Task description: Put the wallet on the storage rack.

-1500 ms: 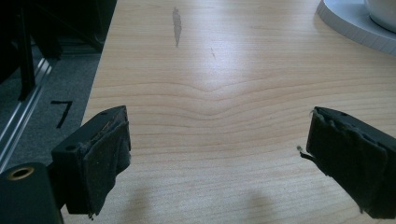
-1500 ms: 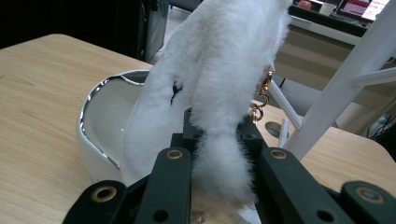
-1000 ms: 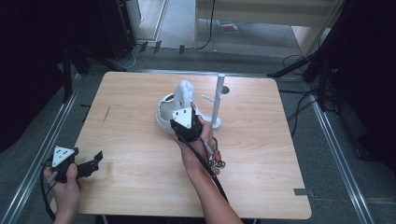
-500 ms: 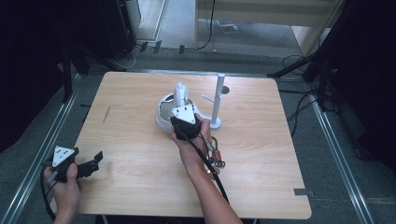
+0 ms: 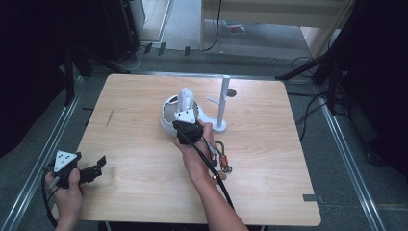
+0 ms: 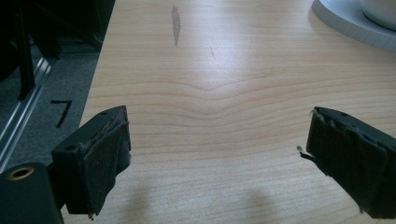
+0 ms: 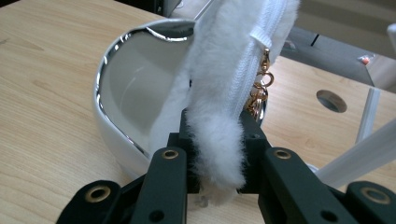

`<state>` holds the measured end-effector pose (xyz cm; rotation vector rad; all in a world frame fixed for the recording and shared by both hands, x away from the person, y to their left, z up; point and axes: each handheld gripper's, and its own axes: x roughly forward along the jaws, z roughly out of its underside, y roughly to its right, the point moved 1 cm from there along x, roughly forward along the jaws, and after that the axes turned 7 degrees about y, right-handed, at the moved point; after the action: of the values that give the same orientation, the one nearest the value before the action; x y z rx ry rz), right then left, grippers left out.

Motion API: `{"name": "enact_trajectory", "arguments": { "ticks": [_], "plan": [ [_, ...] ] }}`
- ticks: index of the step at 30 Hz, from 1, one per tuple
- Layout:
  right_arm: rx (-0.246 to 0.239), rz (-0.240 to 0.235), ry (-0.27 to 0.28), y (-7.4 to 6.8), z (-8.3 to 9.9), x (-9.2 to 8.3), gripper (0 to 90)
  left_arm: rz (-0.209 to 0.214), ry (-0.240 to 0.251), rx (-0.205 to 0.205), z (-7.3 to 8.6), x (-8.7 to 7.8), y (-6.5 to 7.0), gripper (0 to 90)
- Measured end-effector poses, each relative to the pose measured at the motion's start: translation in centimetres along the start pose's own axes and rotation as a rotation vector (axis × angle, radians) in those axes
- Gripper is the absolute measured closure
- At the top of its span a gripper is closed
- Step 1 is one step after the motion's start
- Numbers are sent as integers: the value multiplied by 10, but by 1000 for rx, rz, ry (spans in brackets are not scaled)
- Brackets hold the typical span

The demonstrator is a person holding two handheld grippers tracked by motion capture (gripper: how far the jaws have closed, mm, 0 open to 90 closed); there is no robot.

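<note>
Lifted a little more upright since a second ago, the white fluffy pouch [image 5: 185,98] now stands nearly on end over the white bowl [image 5: 168,118], and the right gripper [image 5: 186,126] has shifted only slightly toward the near edge of the desk [image 5: 130,159]. Its jaws have just been closing, with the pouch between them, and in the right gripper view they are pressed tight on the pouch's lower end [image 7: 219,149], the fur bulging out between the pads. A white zipper runs up the pouch, and a small gold clasp [image 7: 262,81] hangs from its side.

The bowl, glossy with a silvery rim [image 7: 140,35], sits near the middle of the desk, a little toward the far edge, and the pouch rises from its near side. Just beside the bowl, toward the right edge, stands a white stand [image 5: 222,103] with an upright post and a short side peg. Nearer the person, just beside the right wrist, a bunch of keys with an orange clip [image 5: 222,156] lies on the wood.

The left gripper [image 5: 98,163] rests by the near left corner of the desk, well apart from the bowl, held in the left hand [image 5: 67,192]. In the left gripper view its jaws stand wide apart with nothing between them, only bare wood below.
</note>
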<state>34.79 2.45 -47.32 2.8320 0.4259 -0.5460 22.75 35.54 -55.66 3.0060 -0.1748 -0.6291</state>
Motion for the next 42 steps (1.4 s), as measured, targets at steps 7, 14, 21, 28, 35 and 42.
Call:
{"name": "enact_trajectory", "arguments": {
  "ticks": [7,14,21,28,35,42],
  "plan": [
    [-16,-27,-18,3,1,1,783,0,-4,3,0,0,1,70],
    [-8,-133,69,1,-3,-1,775,2,-4,2,0,0,0,70],
    [-44,-91,-9,-4,-1,8,782,6,-1,1,0,0,1,70],
    [-119,-88,-63,-5,-1,11,792,4,-7,7,0,0,1,70],
    [-136,-99,-76,-5,-2,13,792,4,-8,8,0,0,1,70],
    [-14,-163,-44,8,-2,8,545,9,-4,-2,0,0,0,70]
  ]
}}
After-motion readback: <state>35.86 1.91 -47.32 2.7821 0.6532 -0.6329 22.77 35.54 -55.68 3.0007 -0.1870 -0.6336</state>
